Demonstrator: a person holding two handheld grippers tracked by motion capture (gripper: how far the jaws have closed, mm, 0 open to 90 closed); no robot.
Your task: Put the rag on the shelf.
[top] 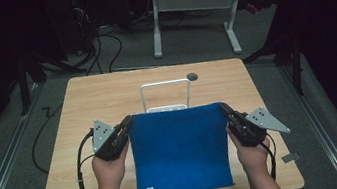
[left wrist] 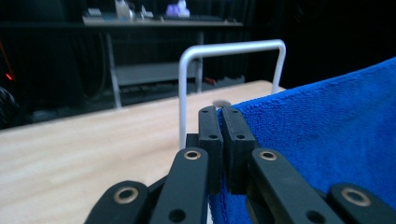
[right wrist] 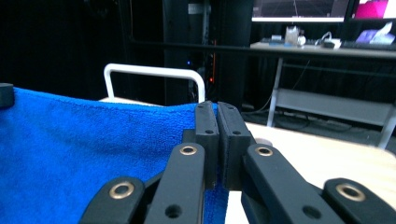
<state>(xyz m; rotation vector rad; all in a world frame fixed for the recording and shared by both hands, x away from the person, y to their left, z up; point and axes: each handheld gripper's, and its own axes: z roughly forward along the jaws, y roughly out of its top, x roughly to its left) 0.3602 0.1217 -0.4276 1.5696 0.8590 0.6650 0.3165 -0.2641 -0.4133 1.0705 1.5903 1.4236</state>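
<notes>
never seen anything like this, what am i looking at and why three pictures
There is no robot here. A person holds a hand-operated gripper in each hand at a wooden table. The high view looks down from above the person's side: the left gripper and the right gripper each pinch a far corner of a blue towel. The other two pictures come from small cameras riding on the grippers, looking along their black jaws. In both, the jaws are shut on the towel's edge. The near end of the towel rests on the table; the far edge is lifted. Behind it stands a white wire rack.
</notes>
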